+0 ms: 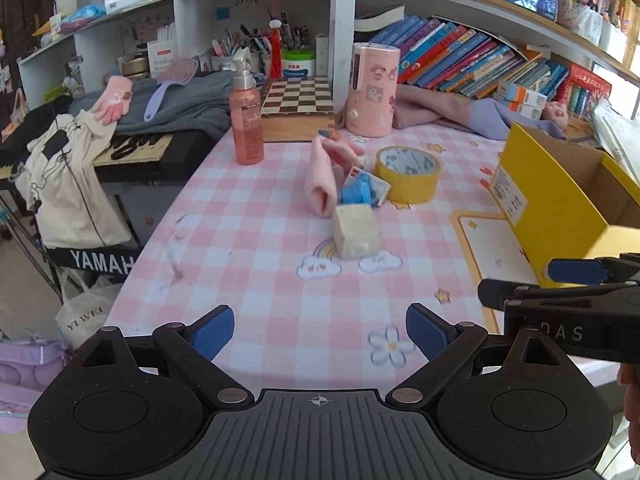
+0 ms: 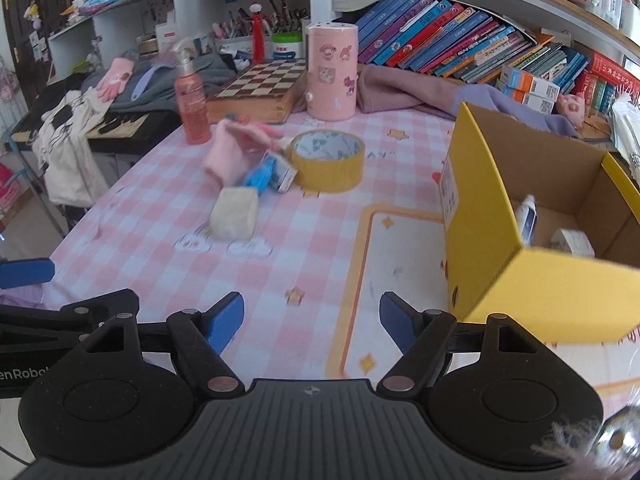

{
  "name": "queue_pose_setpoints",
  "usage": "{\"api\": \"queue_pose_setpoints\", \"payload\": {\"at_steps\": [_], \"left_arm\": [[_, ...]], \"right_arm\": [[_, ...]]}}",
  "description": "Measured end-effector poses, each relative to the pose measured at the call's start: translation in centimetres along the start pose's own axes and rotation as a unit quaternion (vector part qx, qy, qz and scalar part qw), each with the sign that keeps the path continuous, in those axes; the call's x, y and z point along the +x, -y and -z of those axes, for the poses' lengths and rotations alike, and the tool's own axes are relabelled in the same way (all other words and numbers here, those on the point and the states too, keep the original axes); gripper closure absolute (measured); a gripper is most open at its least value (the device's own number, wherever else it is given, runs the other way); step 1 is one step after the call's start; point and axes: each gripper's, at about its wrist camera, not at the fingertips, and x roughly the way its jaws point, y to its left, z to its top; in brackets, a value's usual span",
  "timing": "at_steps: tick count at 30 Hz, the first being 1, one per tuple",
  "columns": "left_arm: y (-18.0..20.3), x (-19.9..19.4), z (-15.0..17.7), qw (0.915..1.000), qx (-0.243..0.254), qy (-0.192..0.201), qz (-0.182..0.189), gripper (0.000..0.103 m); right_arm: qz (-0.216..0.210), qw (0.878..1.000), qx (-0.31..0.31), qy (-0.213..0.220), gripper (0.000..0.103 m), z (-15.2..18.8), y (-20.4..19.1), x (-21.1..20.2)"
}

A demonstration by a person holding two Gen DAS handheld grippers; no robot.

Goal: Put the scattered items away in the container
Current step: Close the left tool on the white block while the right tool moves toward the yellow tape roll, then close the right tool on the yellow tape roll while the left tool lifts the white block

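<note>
A cluster lies mid-table: a cream block (image 1: pixel 356 234) (image 2: pixel 235 218), a pink glove (image 1: pixel 322 178) (image 2: pixel 230 152), a blue packet (image 1: pixel 362 191) (image 2: pixel 266 176) and a yellow tape roll (image 1: pixel 408 174) (image 2: pixel 327 160). The yellow cardboard box (image 1: pixel 560 200) (image 2: pixel 492 216) stands at the right and holds a small white bottle (image 2: pixel 527 220) and a white roll (image 2: pixel 573 242). My left gripper (image 1: pixel 320 336) hovers open and empty over the tablecloth, short of the cluster. My right gripper (image 2: pixel 312 324) is open and empty too, beside the box's near corner.
A pink pump bottle (image 1: pixel 247 124) (image 2: pixel 192 100), a chessboard box (image 1: pixel 298 108) and a pink sticker-covered canister (image 1: pixel 372 90) (image 2: pixel 331 74) stand behind the cluster. Books and purple cloth line the back right. A keyboard with clothes piled on it (image 1: pixel 132 148) sits past the table's left edge.
</note>
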Motion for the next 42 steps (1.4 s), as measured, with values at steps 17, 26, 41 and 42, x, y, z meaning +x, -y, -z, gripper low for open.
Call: {"api": "queue_pose_setpoints", "payload": {"at_steps": [17, 26, 41, 42], "left_arm": [[2.4, 7.4, -4.1, 0.9998, 0.019, -0.007, 0.009, 0.014], [3.6, 12.6, -5.5, 0.9993, 0.02, -0.032, 0.002, 0.047], [1.5, 13.3, -5.7, 0.9979, -0.005, -0.063, 0.014, 0.07], [1.1, 12.9, -5.5, 0.9976, -0.008, -0.067, 0.014, 0.07]], "right_arm": [[0.03, 0.999, 0.014, 0.006, 0.03, -7.2, 2.9, 7.3], [0.029, 1.0, -0.009, -0.002, 0.029, -9.8, 2.6, 10.8], [0.012, 1.0, 0.001, -0.019, 0.019, -12.8, 1.1, 16.6], [0.012, 1.0, 0.003, -0.018, 0.017, -13.0, 0.9, 17.0]]}}
